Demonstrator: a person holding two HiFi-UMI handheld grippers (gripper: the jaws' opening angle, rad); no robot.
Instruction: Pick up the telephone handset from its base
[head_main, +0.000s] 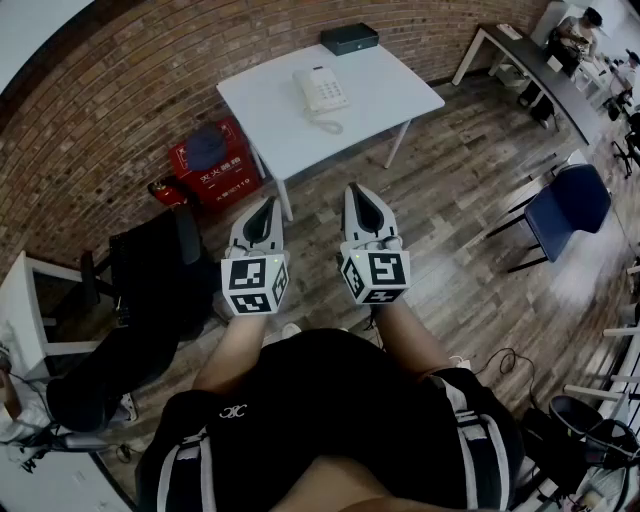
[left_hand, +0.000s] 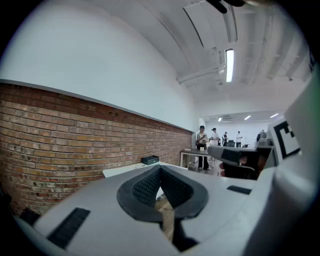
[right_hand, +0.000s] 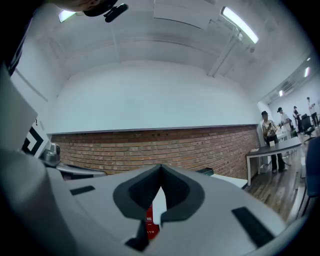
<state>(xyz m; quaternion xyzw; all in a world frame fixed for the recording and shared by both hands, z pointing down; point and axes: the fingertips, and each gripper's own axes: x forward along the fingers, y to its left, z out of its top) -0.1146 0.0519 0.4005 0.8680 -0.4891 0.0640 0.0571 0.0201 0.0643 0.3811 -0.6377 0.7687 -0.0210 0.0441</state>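
The telephone base (head_main: 328, 88) sits near the middle of the white table (head_main: 395, 95), with the handset (head_main: 303, 90) lying on it and the cord (head_main: 326, 126) coiled toward the near edge. The left gripper (head_main: 262, 205) and right gripper (head_main: 357, 190) hang well short of the table, both empty with jaws pressed together. Arriving with closed jaws would likely shove the handset, and the taut cord could drag the base.

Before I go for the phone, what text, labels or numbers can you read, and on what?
"119": red box, in the right gripper view.
White Chinese characters on that box, head view: too small to read.
Phone keys: too small.
White logo on the person's black top: unreadable.
Marker cubes: patterns only, no words.
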